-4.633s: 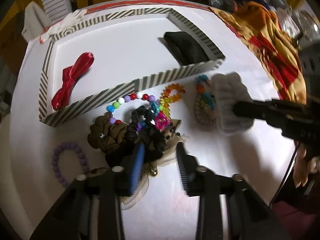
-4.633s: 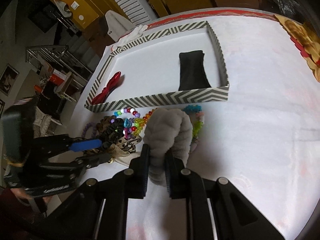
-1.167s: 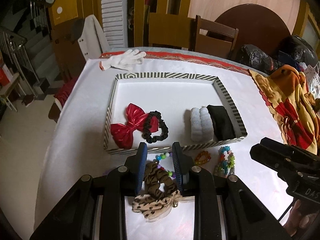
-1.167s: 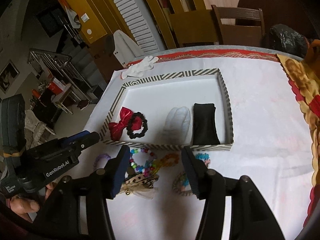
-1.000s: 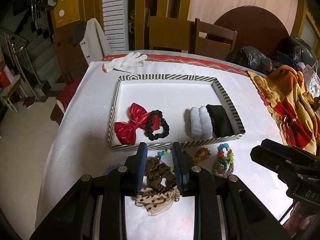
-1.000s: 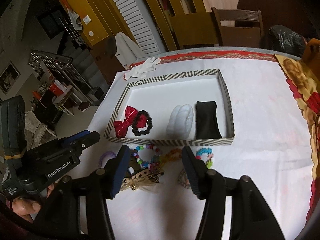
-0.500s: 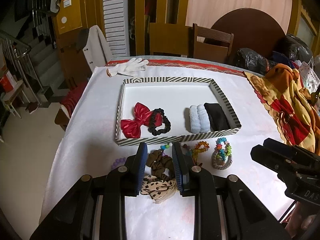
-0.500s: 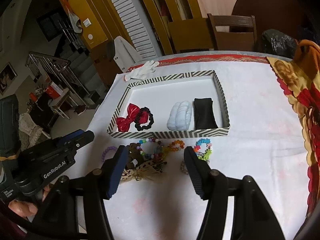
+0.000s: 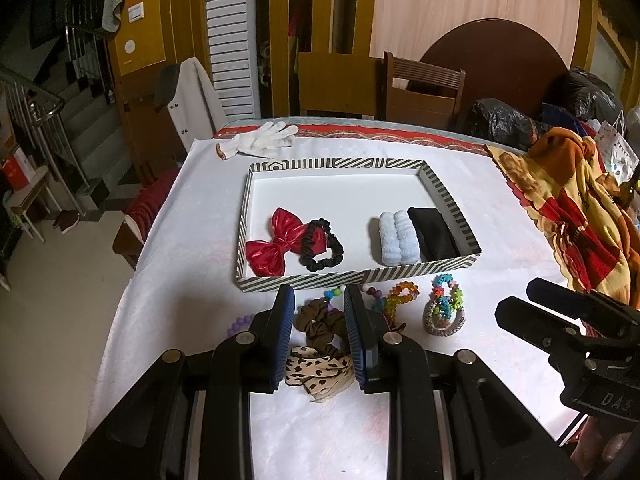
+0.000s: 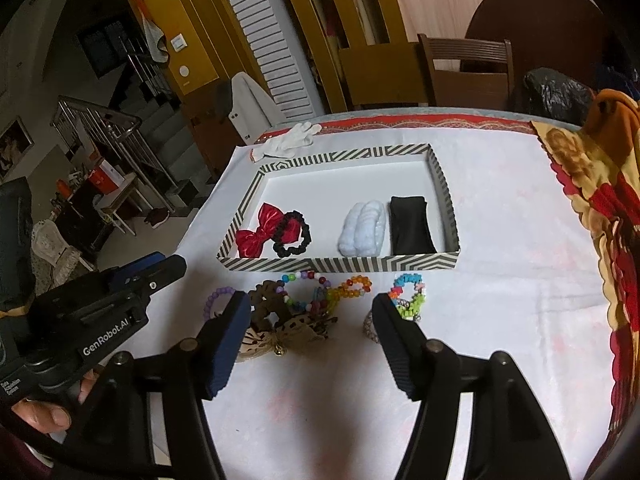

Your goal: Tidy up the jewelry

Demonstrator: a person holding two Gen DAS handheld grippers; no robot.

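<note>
So you held both grippers empty: left gripper (image 9: 319,312) half-open, right gripper (image 10: 310,334) wide; brown scrunchie (image 9: 320,322) lay lower centre, outside striped tray (image 9: 360,277). Next, probably grab it.

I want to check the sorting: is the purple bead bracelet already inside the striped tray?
No, the purple bead bracelet lies on the white tablecloth in front of the striped tray, outside its near wall.

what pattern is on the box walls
Black and white stripes on the shallow rectangular box, clearest in the left wrist view.
</note>
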